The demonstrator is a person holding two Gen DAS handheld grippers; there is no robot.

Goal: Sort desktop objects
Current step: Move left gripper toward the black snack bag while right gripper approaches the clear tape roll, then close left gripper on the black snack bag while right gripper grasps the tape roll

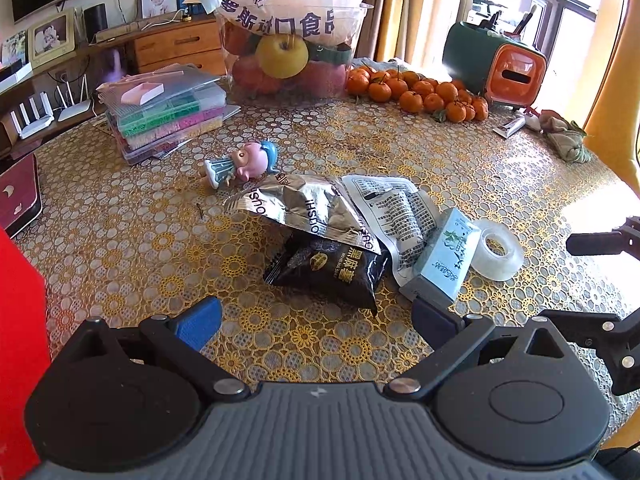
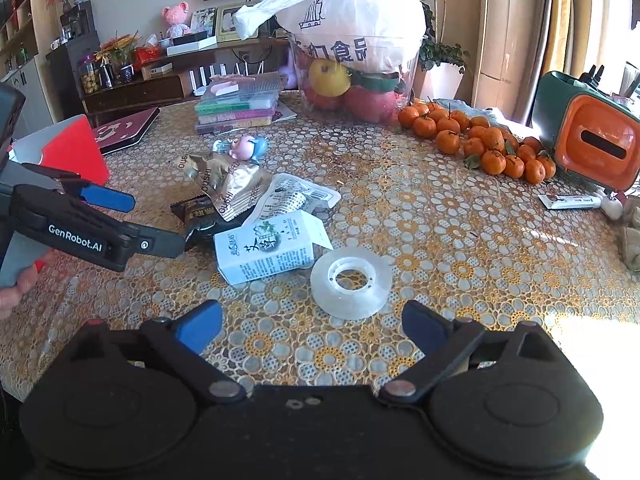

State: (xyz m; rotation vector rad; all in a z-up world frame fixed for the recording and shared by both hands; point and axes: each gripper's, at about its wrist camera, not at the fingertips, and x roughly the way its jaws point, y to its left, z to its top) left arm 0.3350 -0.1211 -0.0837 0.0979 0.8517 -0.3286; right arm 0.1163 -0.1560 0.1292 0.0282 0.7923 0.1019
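Observation:
A loose pile lies mid-table: a silver snack bag (image 1: 304,210), a black snack packet (image 1: 332,266), a printed white pouch (image 1: 400,212), a small white carton (image 1: 448,252) and a clear tape roll (image 1: 496,248). A small pink and blue figurine (image 1: 244,164) lies behind them. My left gripper (image 1: 316,320) is open just short of the black packet, its right finger beside the carton. My right gripper (image 2: 312,328) is open right in front of the tape roll (image 2: 352,282), with the carton (image 2: 266,252) to its left. The left gripper (image 2: 132,220) shows from the side there, nothing held.
At the back stand a clear tub of fruit (image 1: 288,52) under a white bag, several mandarins (image 1: 420,92), stacked bead boxes (image 1: 164,112) and a green and orange box (image 2: 588,140). A red box (image 2: 68,152) sits at the left edge. A hand (image 2: 16,284) holds the left gripper.

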